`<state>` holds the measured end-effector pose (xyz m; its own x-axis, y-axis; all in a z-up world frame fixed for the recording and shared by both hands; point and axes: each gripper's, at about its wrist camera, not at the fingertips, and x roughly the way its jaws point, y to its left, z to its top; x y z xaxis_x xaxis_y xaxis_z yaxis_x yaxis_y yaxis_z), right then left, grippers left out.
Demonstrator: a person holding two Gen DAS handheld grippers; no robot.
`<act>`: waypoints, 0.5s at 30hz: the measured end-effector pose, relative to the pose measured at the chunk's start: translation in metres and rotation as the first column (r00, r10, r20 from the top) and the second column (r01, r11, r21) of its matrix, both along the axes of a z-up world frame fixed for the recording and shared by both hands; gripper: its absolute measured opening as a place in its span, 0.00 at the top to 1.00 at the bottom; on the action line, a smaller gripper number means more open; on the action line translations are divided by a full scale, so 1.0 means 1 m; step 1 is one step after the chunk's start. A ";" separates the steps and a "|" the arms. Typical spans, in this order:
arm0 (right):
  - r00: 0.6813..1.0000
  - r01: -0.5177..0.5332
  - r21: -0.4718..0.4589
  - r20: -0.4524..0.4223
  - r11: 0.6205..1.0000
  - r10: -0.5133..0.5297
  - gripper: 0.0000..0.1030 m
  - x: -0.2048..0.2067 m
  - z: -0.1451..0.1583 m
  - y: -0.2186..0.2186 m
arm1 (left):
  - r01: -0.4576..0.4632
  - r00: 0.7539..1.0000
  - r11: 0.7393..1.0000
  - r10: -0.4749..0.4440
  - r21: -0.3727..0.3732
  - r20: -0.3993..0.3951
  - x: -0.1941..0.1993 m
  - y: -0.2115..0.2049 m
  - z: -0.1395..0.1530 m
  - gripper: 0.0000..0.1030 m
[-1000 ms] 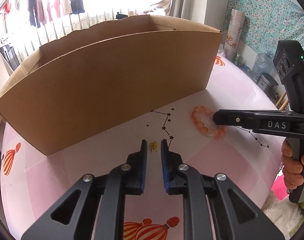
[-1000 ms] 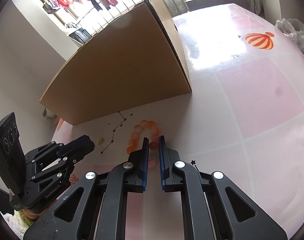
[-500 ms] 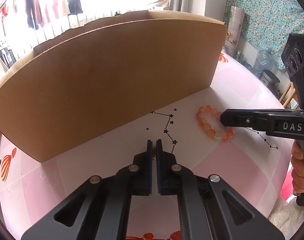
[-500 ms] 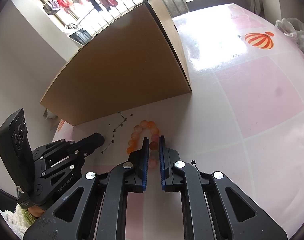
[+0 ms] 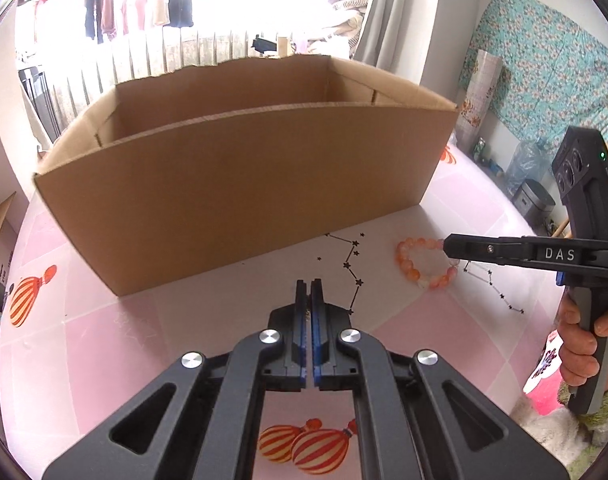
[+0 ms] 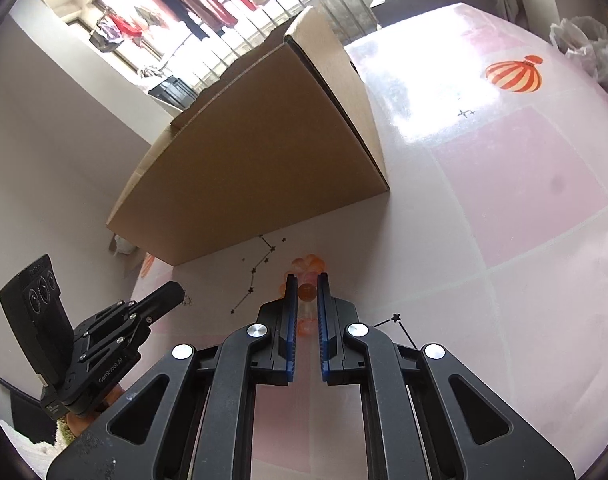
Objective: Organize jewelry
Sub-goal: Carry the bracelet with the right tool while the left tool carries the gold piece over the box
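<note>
My left gripper (image 5: 308,283) is shut on a small gold jewelry piece (image 5: 306,312), only a speck between the blue pads, and is lifted above the table, facing the open cardboard box (image 5: 240,184). An orange bead bracelet (image 5: 422,264) lies on the pink tablecloth to the right. My right gripper (image 6: 305,278) has its jaws closed around one side of the bracelet (image 6: 307,292), a bead between the pads, still on the table. The right gripper also shows in the left wrist view (image 5: 448,246), and the left gripper in the right wrist view (image 6: 172,292).
The box stands at the back of the round table (image 6: 524,184), its near wall tall. The tablecloth has balloon prints (image 5: 304,446) and black constellation lines (image 5: 354,268). A trash bin (image 5: 534,200) and floral curtain (image 5: 552,80) lie beyond the table's right edge.
My left gripper shut on the gold piece and rose, so the box's inside now shows. My right gripper stayed closed around the bracelet, hardly moving.
</note>
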<state>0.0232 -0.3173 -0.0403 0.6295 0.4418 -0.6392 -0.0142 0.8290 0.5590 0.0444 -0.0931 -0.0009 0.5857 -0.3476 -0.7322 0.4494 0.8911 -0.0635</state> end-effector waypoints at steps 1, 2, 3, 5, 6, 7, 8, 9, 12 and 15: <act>1.000 -0.001 0.014 0.007 1.000 0.000 0.93 -0.001 0.003 -0.001 | -0.005 1.000 1.000 0.005 -0.009 0.008 -0.002 0.003 0.005 0.99; 1.000 -0.001 0.025 0.016 1.000 0.001 0.93 -0.002 0.006 -0.001 | -0.009 1.000 1.000 0.009 -0.019 0.016 -0.004 0.006 0.009 0.98; 1.000 -0.001 0.032 0.025 0.999 0.000 0.93 -0.003 0.009 -0.001 | -0.011 1.000 0.999 0.012 -0.030 0.025 -0.006 0.008 0.014 0.98; 0.999 -0.004 0.046 0.045 0.999 0.002 0.93 -0.006 0.016 -0.001 | -0.017 0.999 0.999 0.019 -0.045 0.046 -0.008 0.013 0.023 0.99; 0.998 -0.006 0.049 0.057 0.999 0.003 0.93 -0.007 0.021 0.000 | -0.017 0.998 0.998 0.020 -0.055 0.057 -0.010 0.015 0.028 0.98; 0.998 -0.007 0.046 0.068 0.999 0.004 0.93 -0.009 0.026 0.001 | -0.017 0.998 0.998 0.021 -0.064 0.067 -0.011 0.017 0.033 0.99; 0.997 -0.007 0.040 0.081 0.999 0.004 0.93 -0.010 0.031 0.003 | -0.017 0.997 0.997 0.023 -0.074 0.077 -0.013 0.019 0.038 0.98; 0.996 -0.007 0.037 0.094 0.999 0.003 0.93 -0.012 0.037 0.005 | -0.016 0.996 0.996 0.024 -0.085 0.086 -0.014 0.020 0.044 0.98; 0.990 -0.008 0.047 0.142 0.999 0.001 0.93 -0.016 0.055 0.003 | -0.008 0.992 0.994 0.022 -0.113 0.126 -0.020 0.026 0.065 0.98; 0.982 -0.015 0.059 0.191 0.998 0.003 0.93 -0.018 0.075 0.003 | 0.003 0.984 0.992 0.019 -0.124 0.176 -0.022 0.031 0.087 0.98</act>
